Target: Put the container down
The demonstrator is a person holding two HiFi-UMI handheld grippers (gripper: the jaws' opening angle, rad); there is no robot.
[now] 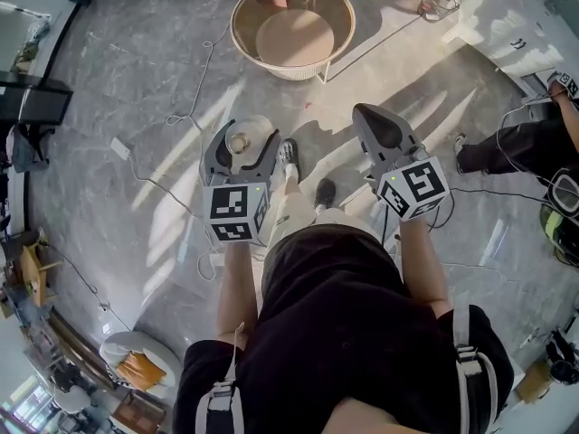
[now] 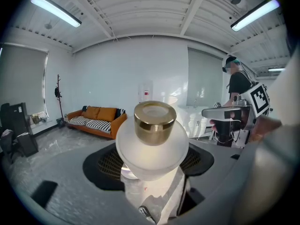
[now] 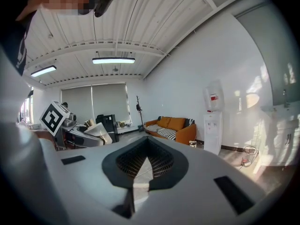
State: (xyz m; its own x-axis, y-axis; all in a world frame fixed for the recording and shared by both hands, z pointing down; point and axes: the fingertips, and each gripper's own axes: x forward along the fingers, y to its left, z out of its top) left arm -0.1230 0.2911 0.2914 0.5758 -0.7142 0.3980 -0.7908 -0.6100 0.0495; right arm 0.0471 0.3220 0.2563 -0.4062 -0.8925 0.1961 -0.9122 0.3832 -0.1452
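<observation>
A white round container (image 2: 151, 149) with a gold cap (image 2: 155, 121) stands upright between the jaws of my left gripper (image 2: 149, 175), which is shut on it. In the head view the same container (image 1: 240, 141) shows inside the left gripper (image 1: 241, 148), held above the marble floor in front of the person's shoes. My right gripper (image 1: 380, 127) is held level with it to the right, its jaws shut with nothing between them (image 3: 144, 167). The right gripper view also catches the container (image 3: 101, 134) at the left.
A round basket-like table (image 1: 292, 27) stands on the floor ahead. Cables (image 1: 185, 116) trail over the marble. Another person (image 1: 520, 143) is at the right edge. An orange sofa (image 2: 96, 118) and a water dispenser (image 3: 213, 125) line the far wall.
</observation>
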